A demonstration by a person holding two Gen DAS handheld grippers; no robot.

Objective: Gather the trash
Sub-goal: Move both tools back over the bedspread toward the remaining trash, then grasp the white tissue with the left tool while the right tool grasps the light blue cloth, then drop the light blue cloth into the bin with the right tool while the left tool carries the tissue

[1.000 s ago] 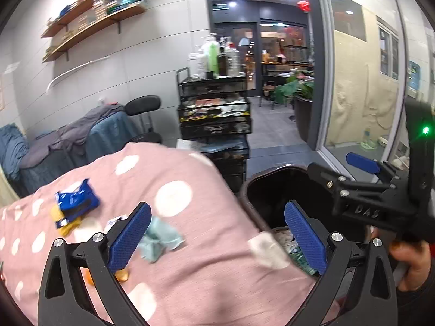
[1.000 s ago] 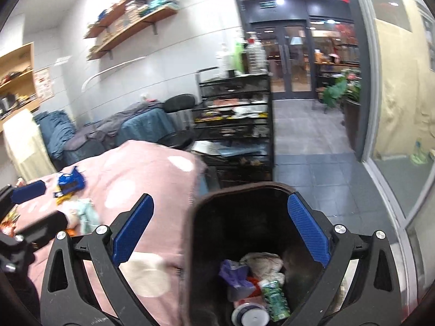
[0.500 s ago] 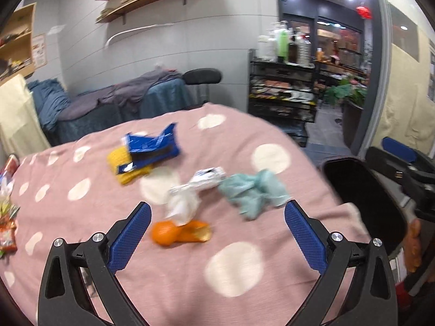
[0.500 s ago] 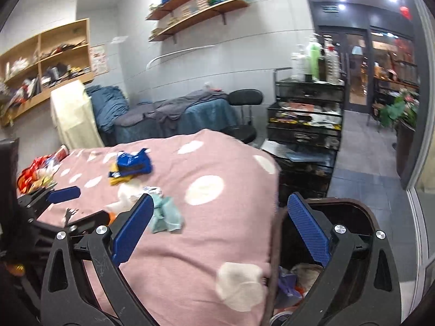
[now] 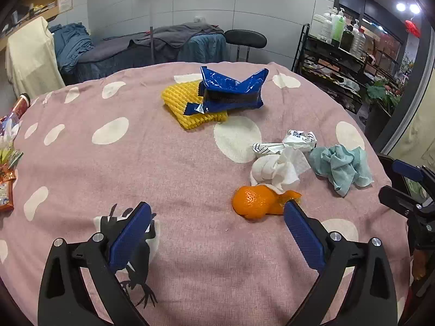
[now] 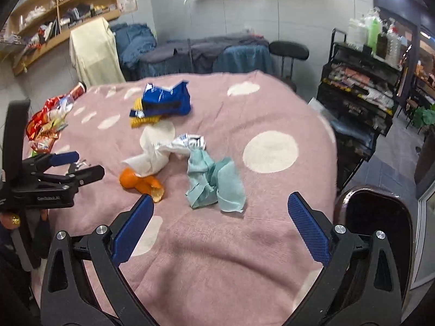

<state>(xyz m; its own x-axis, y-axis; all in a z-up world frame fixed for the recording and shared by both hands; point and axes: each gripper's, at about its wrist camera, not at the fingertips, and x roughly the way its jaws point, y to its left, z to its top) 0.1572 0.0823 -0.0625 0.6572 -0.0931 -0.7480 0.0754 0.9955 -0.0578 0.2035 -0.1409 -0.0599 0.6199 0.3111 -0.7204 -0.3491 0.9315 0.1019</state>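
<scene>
Beside right gripper [image 6: 217, 226], bin [image 6: 380, 217].

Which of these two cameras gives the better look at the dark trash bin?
The right wrist view. There the trash bin shows its glossy dark rim and black inside at the table's edge, beside the right tool, though its contents are hidden. The left wrist view shows only a sliver of dark rim at the far right, behind the other tool.
</scene>
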